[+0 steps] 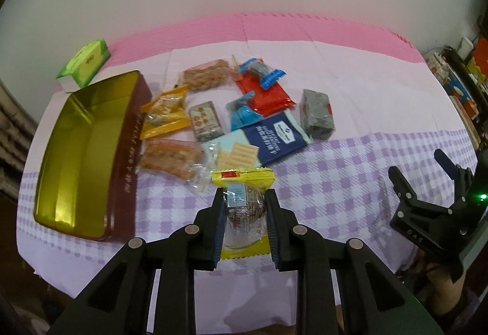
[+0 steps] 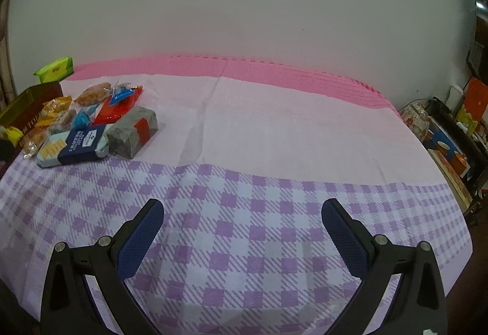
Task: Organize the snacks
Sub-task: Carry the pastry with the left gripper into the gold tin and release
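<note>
My left gripper (image 1: 244, 197) is shut on a yellow-edged clear snack packet (image 1: 244, 210) with a dark round cake inside, held above the checked cloth. An open tin (image 1: 76, 158) with a gold inside and maroon walls lies to its left. Behind the packet lies a pile of snacks: a blue cracker pack (image 1: 274, 138), a red pack (image 1: 265, 95), a grey wrapped block (image 1: 317, 114), an orange bag (image 1: 164, 114) and clear-wrapped biscuits (image 1: 170, 158). My right gripper (image 2: 242, 213) stands open over bare checked cloth, with nothing between its fingers. It also shows at the right of the left wrist view, right gripper (image 1: 427, 167).
A green box (image 1: 85, 63) stands behind the tin near the wall. The table carries a lilac checked cloth (image 2: 244, 228) over a pink mat (image 2: 274, 73). Shelves with cluttered boxes (image 2: 451, 137) stand past the table's right edge. A white wall rises behind.
</note>
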A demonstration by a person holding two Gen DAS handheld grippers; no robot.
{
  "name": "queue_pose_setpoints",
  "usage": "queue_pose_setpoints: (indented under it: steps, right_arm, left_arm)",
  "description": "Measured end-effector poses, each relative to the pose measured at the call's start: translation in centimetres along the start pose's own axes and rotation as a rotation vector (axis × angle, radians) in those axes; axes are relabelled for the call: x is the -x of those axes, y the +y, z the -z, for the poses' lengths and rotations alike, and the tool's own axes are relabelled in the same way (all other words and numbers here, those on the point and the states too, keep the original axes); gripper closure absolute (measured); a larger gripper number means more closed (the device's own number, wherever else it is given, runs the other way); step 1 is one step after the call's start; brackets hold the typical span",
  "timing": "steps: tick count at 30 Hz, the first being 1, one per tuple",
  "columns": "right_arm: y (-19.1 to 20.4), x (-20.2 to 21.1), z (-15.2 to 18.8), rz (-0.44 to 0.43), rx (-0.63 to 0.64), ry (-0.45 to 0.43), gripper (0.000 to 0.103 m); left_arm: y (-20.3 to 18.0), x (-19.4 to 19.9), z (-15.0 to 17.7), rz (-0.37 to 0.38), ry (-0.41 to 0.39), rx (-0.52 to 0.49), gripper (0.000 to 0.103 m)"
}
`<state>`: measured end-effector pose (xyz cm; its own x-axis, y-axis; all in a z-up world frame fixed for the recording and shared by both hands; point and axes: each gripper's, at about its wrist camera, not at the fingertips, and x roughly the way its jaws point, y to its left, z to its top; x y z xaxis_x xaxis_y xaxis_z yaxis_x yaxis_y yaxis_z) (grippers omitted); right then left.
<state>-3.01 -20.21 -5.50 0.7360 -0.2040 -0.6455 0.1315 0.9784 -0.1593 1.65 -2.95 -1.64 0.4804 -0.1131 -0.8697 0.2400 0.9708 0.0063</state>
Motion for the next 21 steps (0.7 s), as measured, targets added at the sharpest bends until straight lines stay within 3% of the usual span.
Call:
queue_pose_setpoints:
  steps: [13,21]
  right_arm:
    - [1.2,-1.8,0.3,0.043,0.063,0.086,0.000]
    - [1.0,-2.1,0.5,0.026,0.038,0.102,0.001]
  left_arm:
    - [5.7,2.7,-1.7,-0.058,-0.049,0.040,0.078]
    - [11.1,2.2,-3.7,-0.126,-0.033,0.030,0.078]
